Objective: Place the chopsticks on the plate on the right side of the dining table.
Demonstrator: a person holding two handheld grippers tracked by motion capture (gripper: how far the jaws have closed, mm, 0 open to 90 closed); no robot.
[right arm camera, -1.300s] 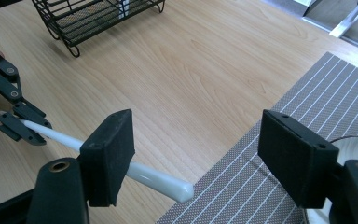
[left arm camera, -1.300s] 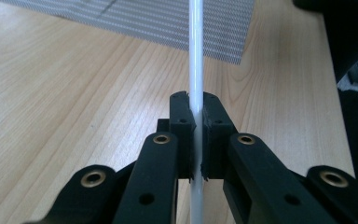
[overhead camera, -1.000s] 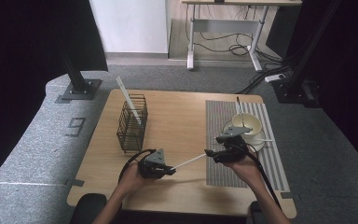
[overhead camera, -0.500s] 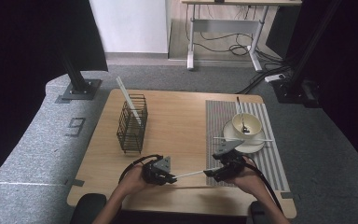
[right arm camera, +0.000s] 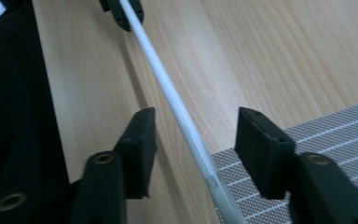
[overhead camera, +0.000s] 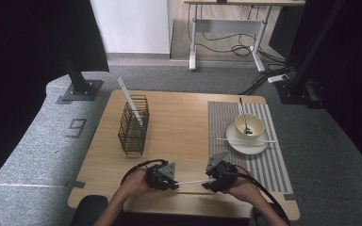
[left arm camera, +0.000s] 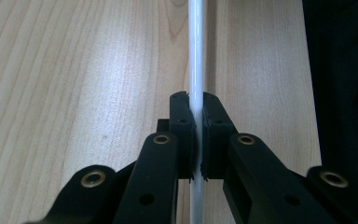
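At the table's near edge | left gripper (left arm camera: pixel 196 135) clamps white chopstick (overhead camera: pixel 192 181) | stick runs level into right gripper (right arm camera: pixel 193 149), jaws closing, not yet touching

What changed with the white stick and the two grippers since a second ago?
Both grippers carried the white stick toward the table's near edge. The right gripper has been closing, its pads not yet touching the stick between them. The left gripper stays clamped on it. The wire basket, bowl and plate stayed put.
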